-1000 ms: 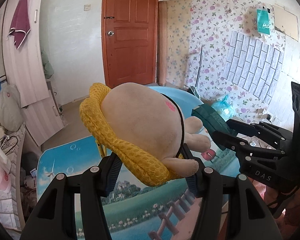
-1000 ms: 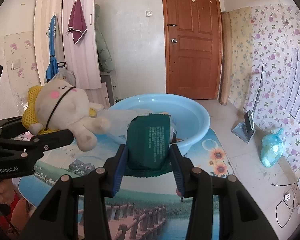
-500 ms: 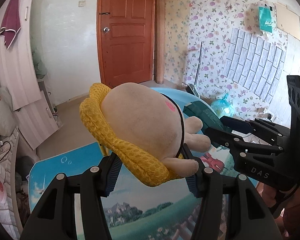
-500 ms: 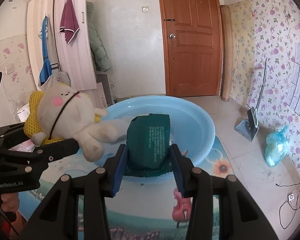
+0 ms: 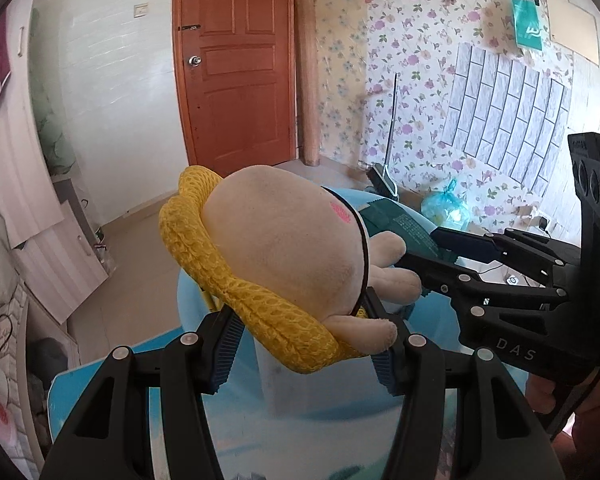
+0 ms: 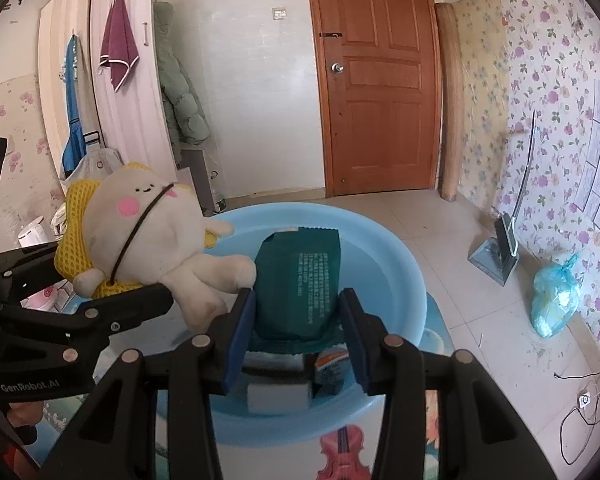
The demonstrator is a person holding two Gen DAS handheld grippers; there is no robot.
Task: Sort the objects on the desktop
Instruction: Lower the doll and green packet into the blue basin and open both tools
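Note:
My left gripper (image 5: 304, 344) is shut on a cream plush toy (image 5: 284, 256) with a yellow knitted back, held in the air over the near rim of a light-blue basin (image 5: 432, 320). The right wrist view shows the plush toy (image 6: 152, 240) at the left, above the basin's left rim. My right gripper (image 6: 296, 340) is shut on a dark green packet (image 6: 300, 284), held above the light-blue basin (image 6: 404, 280). A white box (image 6: 278, 392) and an orange-labelled item (image 6: 332, 364) lie inside the basin. The green packet (image 5: 400, 224) shows partly behind the plush in the left wrist view.
The basin stands on a table with a picture-print cover (image 6: 344, 452). Beyond it are a tiled floor, a brown door (image 6: 376, 80), a dustpan (image 6: 496, 256) and a blue plastic bag (image 6: 552, 300) by the flowered wall. A cupboard (image 6: 100, 92) stands at the left.
Both grippers have moved forward with their loads, from above the table cover to above the basin. The basin's contents have come into the right wrist view.

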